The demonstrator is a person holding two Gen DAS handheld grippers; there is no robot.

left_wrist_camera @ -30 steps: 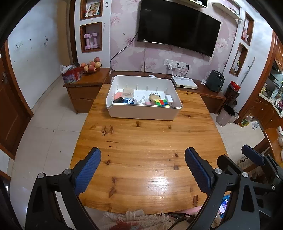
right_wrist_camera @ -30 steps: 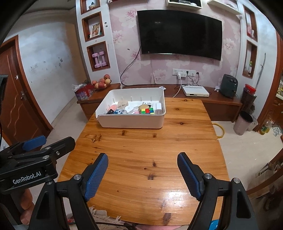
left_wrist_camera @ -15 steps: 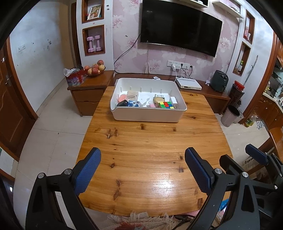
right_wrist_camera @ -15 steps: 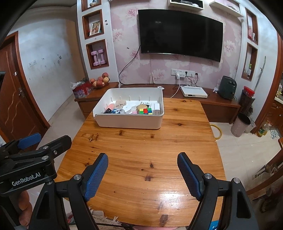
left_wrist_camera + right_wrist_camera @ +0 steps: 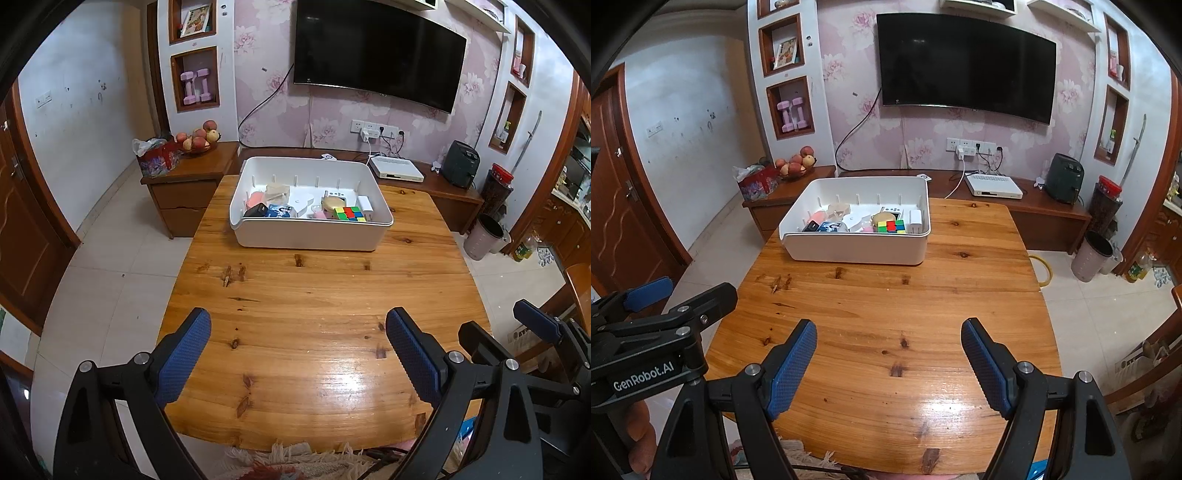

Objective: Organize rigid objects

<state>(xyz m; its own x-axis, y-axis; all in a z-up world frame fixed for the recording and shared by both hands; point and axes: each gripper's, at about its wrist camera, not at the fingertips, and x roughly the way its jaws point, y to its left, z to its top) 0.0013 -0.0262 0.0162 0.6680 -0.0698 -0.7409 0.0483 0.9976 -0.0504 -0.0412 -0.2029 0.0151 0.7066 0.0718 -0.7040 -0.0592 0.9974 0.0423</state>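
Since both claws, left claw (image 5: 298, 354) and right claw (image 5: 889, 363), sit wide open and empty short of the white bin (image 5: 310, 234), take the puzzle cube (image 5: 349, 213) in its near-right corner by flat sides: probably light, stiff, slick plastic.

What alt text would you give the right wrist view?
A white bin of small items, including a colour cube, sits at the far end of a wooden table. The open, empty right tongs hover over the near end, with the left tongs alongside.
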